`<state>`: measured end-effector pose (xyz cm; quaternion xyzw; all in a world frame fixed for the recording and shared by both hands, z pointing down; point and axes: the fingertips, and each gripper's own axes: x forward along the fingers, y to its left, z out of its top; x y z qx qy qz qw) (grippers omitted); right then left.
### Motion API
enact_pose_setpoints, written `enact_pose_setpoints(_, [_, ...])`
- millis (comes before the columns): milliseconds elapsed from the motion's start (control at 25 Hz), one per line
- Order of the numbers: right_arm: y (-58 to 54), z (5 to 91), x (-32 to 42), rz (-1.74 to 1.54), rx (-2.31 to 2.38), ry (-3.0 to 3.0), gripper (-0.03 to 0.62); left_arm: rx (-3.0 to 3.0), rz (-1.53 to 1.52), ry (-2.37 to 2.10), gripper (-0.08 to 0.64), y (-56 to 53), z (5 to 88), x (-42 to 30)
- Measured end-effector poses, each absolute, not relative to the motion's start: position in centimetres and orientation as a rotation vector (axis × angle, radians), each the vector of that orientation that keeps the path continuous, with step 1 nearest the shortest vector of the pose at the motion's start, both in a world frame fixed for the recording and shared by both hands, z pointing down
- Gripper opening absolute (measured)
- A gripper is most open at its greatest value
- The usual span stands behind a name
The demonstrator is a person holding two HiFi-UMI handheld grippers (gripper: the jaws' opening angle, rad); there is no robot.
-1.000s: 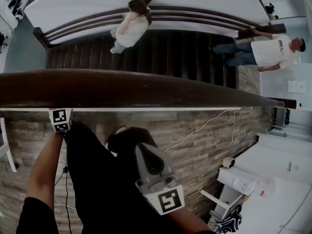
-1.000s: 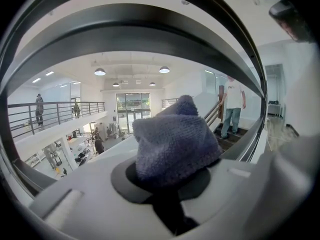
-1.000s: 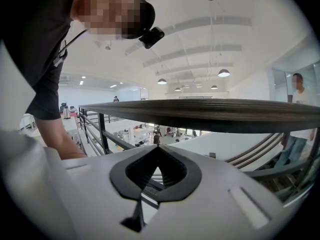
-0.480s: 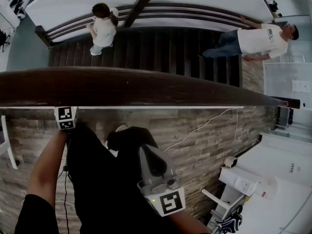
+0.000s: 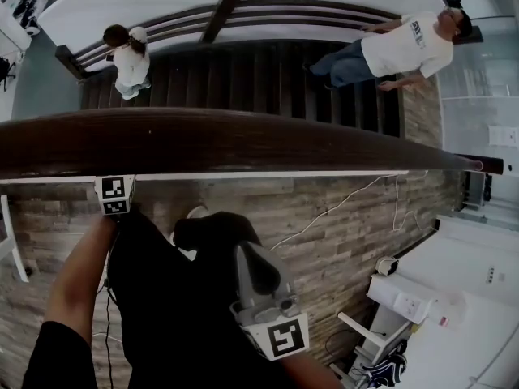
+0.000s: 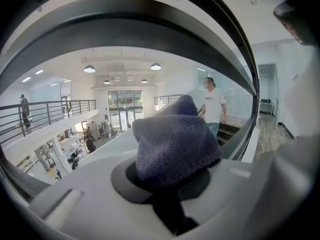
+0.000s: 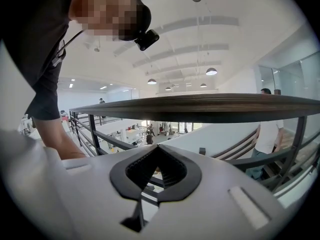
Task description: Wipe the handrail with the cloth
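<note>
The dark wooden handrail (image 5: 243,140) runs left to right across the head view. My left gripper's marker cube (image 5: 114,194) shows just under the rail's near edge at the left; its jaws are hidden beneath the rail. In the left gripper view the left gripper (image 6: 172,159) is shut on a blue-grey knitted cloth (image 6: 170,136), with the handrail (image 6: 125,31) arching close above it. My right gripper (image 5: 247,254) hangs lower, near my body and away from the rail. Its jaws are shut with nothing in them (image 7: 157,149), and the handrail (image 7: 210,106) lies ahead and above.
Beyond the rail a dark staircase (image 5: 268,83) descends. One person (image 5: 130,63) stands on it at the left and another (image 5: 397,47) at the right. A white cable (image 5: 340,205) trails over the wood floor. White furniture (image 5: 422,298) stands at the lower right.
My left gripper has slid a little to the right along the underside of the rail. Both people on the stairs have moved to the left. The right gripper has barely shifted.
</note>
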<state>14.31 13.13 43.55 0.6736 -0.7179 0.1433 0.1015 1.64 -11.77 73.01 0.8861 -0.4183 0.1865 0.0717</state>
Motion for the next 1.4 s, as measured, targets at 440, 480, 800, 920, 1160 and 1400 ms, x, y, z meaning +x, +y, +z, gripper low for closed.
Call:
enact_pose_setpoints(440, [15.5, 44.2, 17.6, 0.454, 2.057, -2.067, 0.002, 2.664, 0.547, -1.190, 0.048, -9.5, 73.1, 7.7])
enact_pose_setpoints(480, [15.8, 44.2, 17.9, 0.459, 2.063, -2.060, 0.002, 2.666, 0.545, -1.176, 0.048, -9.1, 73.1, 8.3])
enact_pose_setpoints(800, [16.4, 44.4, 19.8, 0.474, 2.105, -2.017, 0.002, 2.665, 0.554, -1.149, 0.048, -8.0, 72.7, 12.5])
enact_pose_setpoints(920, [16.4, 44.0, 20.8, 0.463, 2.134, -1.999, 0.002, 2.660, 0.570, -1.157, 0.049, -7.4, 72.8, 13.6])
enact_pose_setpoints(1160, [16.5, 44.0, 21.7, 0.448, 2.147, -1.979, 0.002, 2.684, 0.553, -1.123, 0.049, -6.3, 72.5, 16.5])
enact_pose_setpoints(1400, [16.3, 44.0, 22.1, 0.446, 2.162, -1.974, 0.002, 2.726, 0.562, -1.057, 0.049, -5.6, 72.6, 17.7])
